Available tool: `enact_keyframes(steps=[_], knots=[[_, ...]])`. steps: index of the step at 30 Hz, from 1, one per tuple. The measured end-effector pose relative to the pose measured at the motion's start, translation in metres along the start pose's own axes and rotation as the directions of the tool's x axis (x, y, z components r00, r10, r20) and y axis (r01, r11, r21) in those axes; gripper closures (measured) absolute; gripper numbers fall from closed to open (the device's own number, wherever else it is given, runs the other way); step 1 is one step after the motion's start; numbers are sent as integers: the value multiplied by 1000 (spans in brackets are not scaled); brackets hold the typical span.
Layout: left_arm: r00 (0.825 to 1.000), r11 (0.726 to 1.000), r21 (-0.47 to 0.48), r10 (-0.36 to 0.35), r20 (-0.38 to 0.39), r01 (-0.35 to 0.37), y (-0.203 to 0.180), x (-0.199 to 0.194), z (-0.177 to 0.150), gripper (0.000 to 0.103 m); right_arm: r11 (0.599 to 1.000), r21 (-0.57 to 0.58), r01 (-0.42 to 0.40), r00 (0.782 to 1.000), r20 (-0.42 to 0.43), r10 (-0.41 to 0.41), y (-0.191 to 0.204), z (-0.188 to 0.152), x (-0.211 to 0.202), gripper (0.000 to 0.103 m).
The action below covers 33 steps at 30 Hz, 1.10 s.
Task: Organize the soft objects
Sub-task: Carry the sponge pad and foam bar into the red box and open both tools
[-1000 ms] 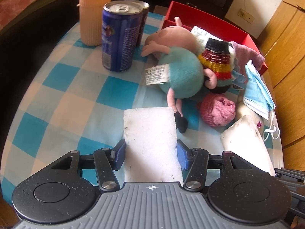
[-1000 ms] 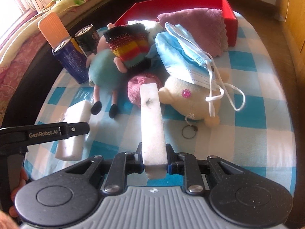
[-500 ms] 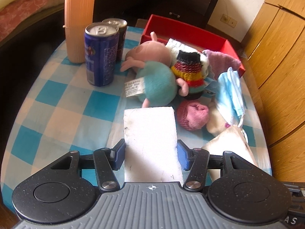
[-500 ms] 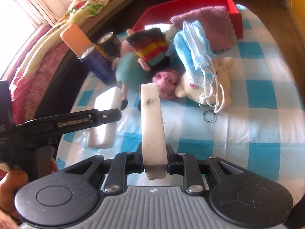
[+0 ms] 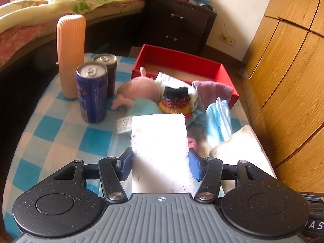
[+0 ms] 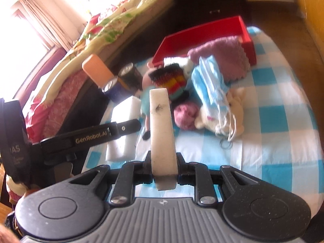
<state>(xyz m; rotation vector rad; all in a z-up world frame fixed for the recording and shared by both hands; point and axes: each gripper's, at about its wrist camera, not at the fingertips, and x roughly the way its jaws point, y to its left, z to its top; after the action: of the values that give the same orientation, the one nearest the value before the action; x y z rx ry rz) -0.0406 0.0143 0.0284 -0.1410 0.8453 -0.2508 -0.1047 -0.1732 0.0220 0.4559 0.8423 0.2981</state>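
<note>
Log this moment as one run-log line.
left gripper: shut on white sponge, flat | right gripper: shut on second sponge, on edge | red box: purple cloth draped over rim

Matt white foam sponge point(image 5: 160, 141)

Two white sponges point(image 5: 160, 141) point(image 6: 162, 129), two drink cans point(image 5: 92, 93) point(image 5: 107, 68), one peach ribbed bottle point(image 5: 69, 54), one red box point(image 5: 182, 60), one pig plush point(image 5: 139, 91), one face mask point(image 5: 219, 119), one purple cloth point(image 6: 228, 56).

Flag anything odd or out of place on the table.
The purple cloth droops over the red box wall, half in, half out. The sponge in the right gripper has a dark smudge near its tip.
</note>
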Motion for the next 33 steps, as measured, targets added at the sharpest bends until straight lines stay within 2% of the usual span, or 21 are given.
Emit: enact_keyframes(steps=[7, 16, 25, 33], knots=[[998, 1000, 6, -5, 60, 4, -9, -4, 14, 46, 999, -24, 44, 992, 122, -41, -1, 13, -4, 102], [991, 999, 40, -12, 130, 6, -24, 3, 39, 45, 997, 0, 74, 961, 269, -71, -14, 51, -9, 102], [989, 997, 80, -10, 147, -1, -36, 26, 60, 45, 995, -18, 101, 933, 348, -88, -14, 92, 4, 102], [989, 996, 84, -1, 146, -11, -37, 56, 87, 45, 992, -35, 120, 926, 365, -99, -14, 134, 35, 102]])
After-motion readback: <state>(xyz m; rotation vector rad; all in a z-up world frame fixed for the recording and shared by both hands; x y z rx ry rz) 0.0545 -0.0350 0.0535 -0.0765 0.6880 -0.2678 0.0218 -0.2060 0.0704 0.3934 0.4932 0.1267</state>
